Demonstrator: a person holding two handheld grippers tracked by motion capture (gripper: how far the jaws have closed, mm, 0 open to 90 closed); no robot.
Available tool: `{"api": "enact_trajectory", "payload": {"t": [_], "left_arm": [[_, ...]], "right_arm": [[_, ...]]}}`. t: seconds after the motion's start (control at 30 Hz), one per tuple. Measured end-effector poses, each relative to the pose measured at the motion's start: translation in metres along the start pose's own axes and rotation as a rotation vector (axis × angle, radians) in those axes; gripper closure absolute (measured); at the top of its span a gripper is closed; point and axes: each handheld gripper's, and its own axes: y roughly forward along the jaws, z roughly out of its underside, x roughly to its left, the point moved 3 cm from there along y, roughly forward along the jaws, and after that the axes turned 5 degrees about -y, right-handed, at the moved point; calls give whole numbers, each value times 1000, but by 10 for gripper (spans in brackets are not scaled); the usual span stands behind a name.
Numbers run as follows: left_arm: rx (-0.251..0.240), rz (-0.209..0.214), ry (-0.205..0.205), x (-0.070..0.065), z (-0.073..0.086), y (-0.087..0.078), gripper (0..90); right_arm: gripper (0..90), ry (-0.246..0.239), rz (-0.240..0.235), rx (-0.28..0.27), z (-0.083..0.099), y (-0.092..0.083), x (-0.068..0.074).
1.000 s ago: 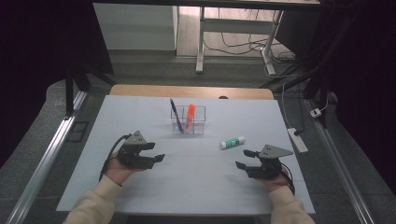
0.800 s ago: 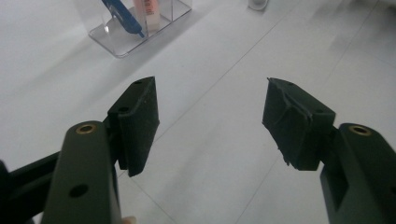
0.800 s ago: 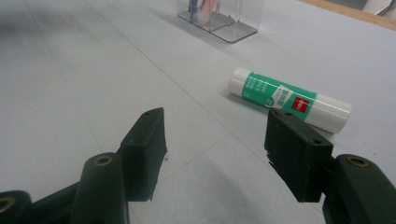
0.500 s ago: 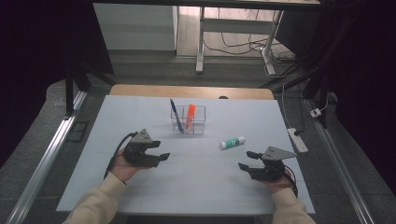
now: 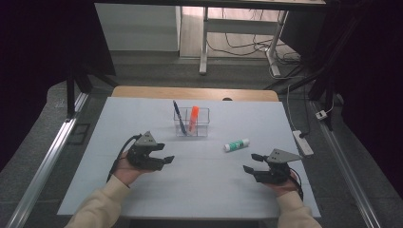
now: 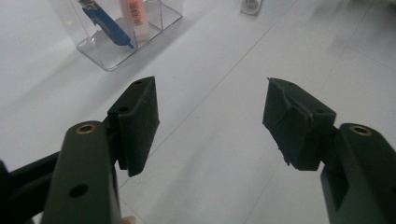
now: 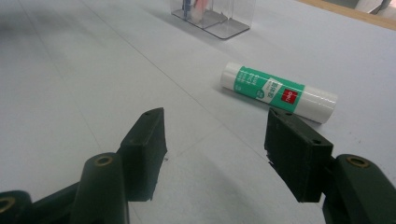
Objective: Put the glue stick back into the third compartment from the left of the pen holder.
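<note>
We are holding both grippers' fingers wide and empty over the worktop (image 5: 142,118). The glue stick (image 5: 236,145) is lying at eleven o'clock from our right gripper (image 5: 253,163); our left gripper (image 5: 164,153) is hovering near the clear holder (image 5: 199,128).

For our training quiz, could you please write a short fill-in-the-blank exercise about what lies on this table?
1. The glue stick lies on its ____ on the table.
2. The clear holder contains a blue pen and an ____ marker.
3. The jaws of the right hand-held gripper are ____ with nothing between them.
4. The glue stick lies nearest the ____ hand-held gripper.

Missing words: side; orange; open; right
</note>
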Motion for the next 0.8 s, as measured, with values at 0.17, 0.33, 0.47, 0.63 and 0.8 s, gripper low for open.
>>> {"api": "enact_trajectory", "payload": {"t": [0.17, 0.33, 0.47, 0.63, 0.8], "left_arm": [[0, -5, -8, 1, 5, -4, 351], [9, -2, -14, 2, 11, -6, 350], [14, -3, -24, 5, 14, -6, 349], [18, -3, -25, 5, 15, -7, 347], [20, -1, -26, 5, 16, -7, 346]], "right_arm": [[381, -24, 13, 5, -4, 0, -3], [363, -74, 19, 45, -11, 1, -8], [361, -85, 26, 50, -16, 2, -12], [362, -71, 33, 55, -15, 2, -16], [405, -56, 82, 73, -18, 2, -26]]}}
